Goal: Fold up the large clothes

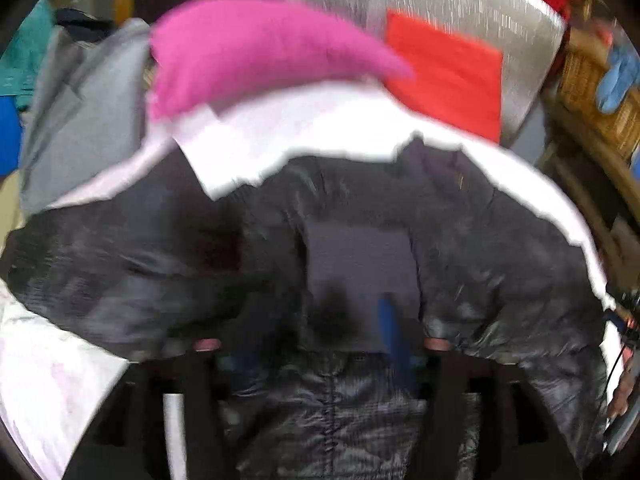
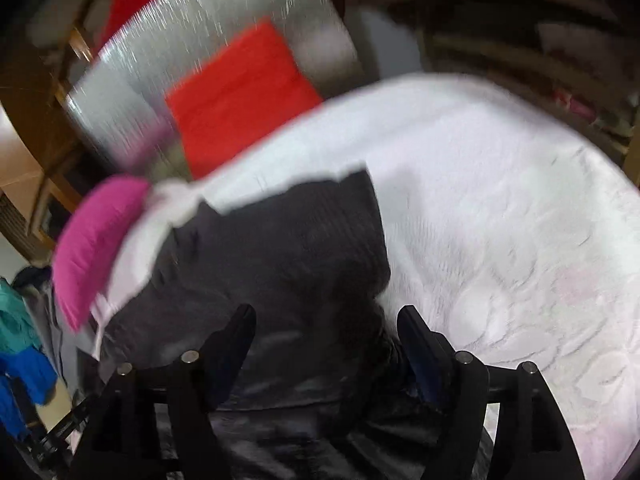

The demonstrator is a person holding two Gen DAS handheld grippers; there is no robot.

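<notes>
A large black shiny jacket (image 1: 480, 248) lies spread on a white quilted cover (image 1: 304, 124), with a seam running down its middle. My left gripper (image 1: 322, 344) stands open low over the jacket, with fabric lying loose between its wide-set fingers (image 1: 206, 345). In the right wrist view the jacket (image 2: 280, 248) covers the left part of the white cover (image 2: 500, 220). My right gripper (image 2: 326, 314) is open just above the jacket's near edge, and its pads do not press on the cloth. Both pictures are blurred.
A folded pink garment (image 1: 248, 48) and a folded red one (image 1: 448, 76) lie at the far side, the red on a silver mat (image 1: 460, 8). A grey garment (image 1: 80, 112) and teal and blue clothes (image 2: 20, 360) sit to the left. Wicker furniture (image 1: 592, 92) stands on the right.
</notes>
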